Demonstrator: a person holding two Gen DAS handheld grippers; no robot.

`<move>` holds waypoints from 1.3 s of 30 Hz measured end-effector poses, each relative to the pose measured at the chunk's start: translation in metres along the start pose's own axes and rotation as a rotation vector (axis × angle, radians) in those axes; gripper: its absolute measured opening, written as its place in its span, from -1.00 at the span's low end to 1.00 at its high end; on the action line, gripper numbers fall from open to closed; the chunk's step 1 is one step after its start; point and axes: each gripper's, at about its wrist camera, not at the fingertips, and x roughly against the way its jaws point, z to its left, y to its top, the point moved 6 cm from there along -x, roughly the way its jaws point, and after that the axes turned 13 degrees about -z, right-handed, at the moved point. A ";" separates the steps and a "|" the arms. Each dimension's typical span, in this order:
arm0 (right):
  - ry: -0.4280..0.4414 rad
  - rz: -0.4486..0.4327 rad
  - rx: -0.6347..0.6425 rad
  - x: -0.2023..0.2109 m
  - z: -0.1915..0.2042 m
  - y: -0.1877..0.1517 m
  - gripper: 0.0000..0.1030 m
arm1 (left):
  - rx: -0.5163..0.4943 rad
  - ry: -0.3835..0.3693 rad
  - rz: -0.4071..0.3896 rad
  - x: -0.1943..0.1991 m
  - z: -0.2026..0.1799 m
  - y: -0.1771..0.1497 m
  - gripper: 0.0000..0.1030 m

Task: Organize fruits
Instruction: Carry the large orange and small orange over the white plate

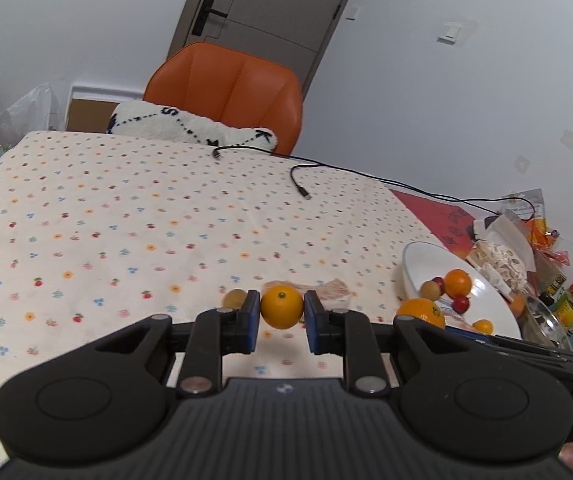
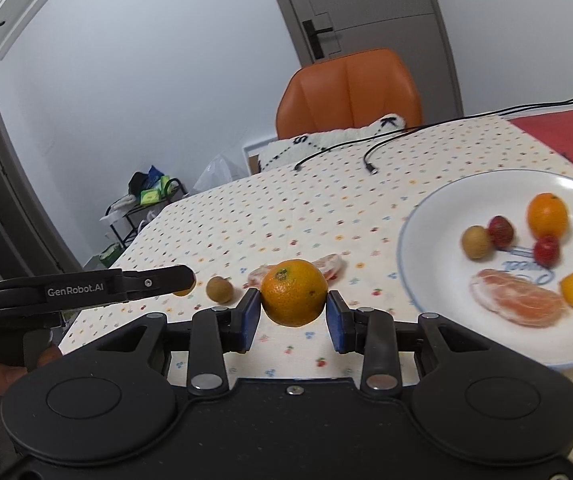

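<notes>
Both claws are shown pinching fruit: the left gripper (image 1: 281, 309) is closed on a small orange (image 1: 281, 306), the right gripper (image 2: 293, 307) on a tangerine (image 2: 293, 292). The plate (image 2: 438, 208) is seen at two o'clock; a round fruit could be squeezed out and rolled off the table if the grip is slackened.

The room was evenly and softly lit as I worked, with only faint shadows. Both fisheye views bent the door (image 1: 262, 12) and walls at the edges. In my right view the plate (image 2: 426, 216) and its fruit were motion-blurred.
</notes>
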 end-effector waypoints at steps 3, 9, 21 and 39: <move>-0.014 -0.011 -0.001 0.008 -0.006 0.002 -0.35 | -0.006 -0.012 -0.001 0.000 -0.009 -0.001 -0.58; -0.040 -0.034 -0.004 0.022 -0.018 0.007 -0.35 | -0.021 -0.039 -0.002 -0.002 -0.025 -0.002 -0.58; -0.114 -0.071 -0.020 0.049 -0.051 0.017 -0.35 | -0.049 -0.112 0.009 -0.015 -0.067 -0.007 -0.58; -0.220 -0.103 -0.057 0.076 -0.102 0.022 -0.34 | -0.079 -0.174 0.030 -0.033 -0.110 -0.016 -0.58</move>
